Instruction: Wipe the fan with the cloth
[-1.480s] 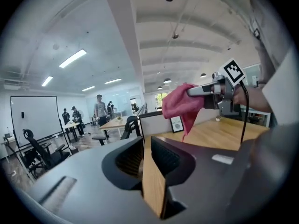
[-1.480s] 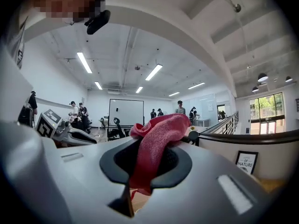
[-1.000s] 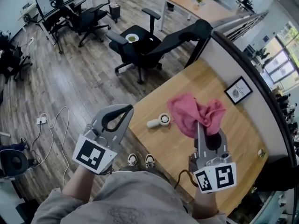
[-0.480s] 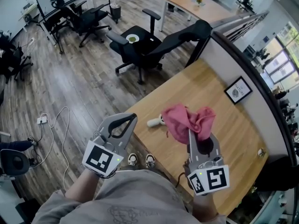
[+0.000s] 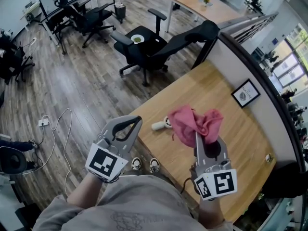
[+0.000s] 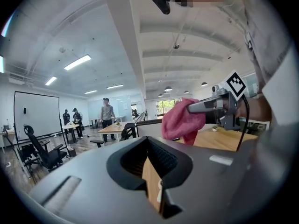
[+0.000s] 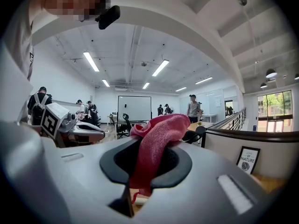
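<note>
A small white hand-held fan [image 5: 160, 125] lies on the wooden table [image 5: 221, 85] near its left edge, its head partly hidden behind a pink cloth [image 5: 195, 121]. My right gripper [image 5: 198, 134] is shut on that cloth, which bunches up over the jaw tips and hangs just right of and over the fan. In the right gripper view the cloth [image 7: 156, 139] drapes through the jaws of that gripper [image 7: 145, 149]. My left gripper [image 5: 136, 121] is shut and empty, hovering at the table's left edge, a little left of the fan. In the left gripper view, its closed jaws [image 6: 148, 146] point toward the cloth [image 6: 182, 120].
A framed picture [image 5: 245, 93] leans against the partition at the table's far side. A black office chair [image 5: 154, 44] stands beyond the table. A small object [image 5: 269, 157] sits near the table's right edge. Cables [image 5: 57, 129] lie on the floor at left. People stand far off.
My right gripper has carried the cloth left and nearer, so it now covers part of the fan. My left gripper has shifted right and down toward the table edge.
</note>
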A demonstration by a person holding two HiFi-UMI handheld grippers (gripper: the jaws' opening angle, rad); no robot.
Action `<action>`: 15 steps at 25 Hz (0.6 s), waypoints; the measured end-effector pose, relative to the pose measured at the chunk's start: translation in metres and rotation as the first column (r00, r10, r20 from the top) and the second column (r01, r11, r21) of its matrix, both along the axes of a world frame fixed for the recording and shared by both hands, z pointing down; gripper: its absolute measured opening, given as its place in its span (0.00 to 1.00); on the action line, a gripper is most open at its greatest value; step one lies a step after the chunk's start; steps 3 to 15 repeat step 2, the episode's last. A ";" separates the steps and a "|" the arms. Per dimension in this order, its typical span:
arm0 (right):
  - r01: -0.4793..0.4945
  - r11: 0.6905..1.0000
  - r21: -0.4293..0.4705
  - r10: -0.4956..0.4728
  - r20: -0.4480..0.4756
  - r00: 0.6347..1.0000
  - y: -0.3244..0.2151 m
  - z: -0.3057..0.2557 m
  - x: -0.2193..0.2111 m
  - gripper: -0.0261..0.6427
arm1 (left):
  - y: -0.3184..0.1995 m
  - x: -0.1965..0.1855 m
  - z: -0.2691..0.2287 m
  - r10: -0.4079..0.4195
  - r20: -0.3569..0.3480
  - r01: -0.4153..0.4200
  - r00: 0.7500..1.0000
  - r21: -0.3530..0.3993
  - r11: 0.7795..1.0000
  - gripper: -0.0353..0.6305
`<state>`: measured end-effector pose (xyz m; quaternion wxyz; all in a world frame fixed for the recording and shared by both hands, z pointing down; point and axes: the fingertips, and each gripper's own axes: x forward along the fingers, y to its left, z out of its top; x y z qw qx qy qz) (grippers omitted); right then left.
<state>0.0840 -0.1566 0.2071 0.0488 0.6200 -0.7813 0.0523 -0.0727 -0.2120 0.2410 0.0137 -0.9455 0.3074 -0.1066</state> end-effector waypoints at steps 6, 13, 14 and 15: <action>0.000 1.000 -0.003 0.000 0.000 1.000 0.000 0.002 0.000 0.12 | 0.001 0.000 0.001 -0.001 0.000 0.001 1.000 -0.001 1.000 0.06; 0.000 1.000 -0.003 0.000 0.000 1.000 0.000 0.002 0.000 0.12 | 0.001 0.000 0.001 -0.001 0.000 0.001 1.000 -0.001 1.000 0.06; 0.000 1.000 -0.003 0.000 0.000 1.000 0.000 0.002 0.000 0.12 | 0.001 0.000 0.001 -0.001 0.000 0.001 1.000 -0.001 1.000 0.06; 0.000 1.000 -0.003 0.000 0.000 1.000 0.000 0.002 0.000 0.12 | 0.001 0.000 0.001 -0.001 0.000 0.001 1.000 -0.001 1.000 0.06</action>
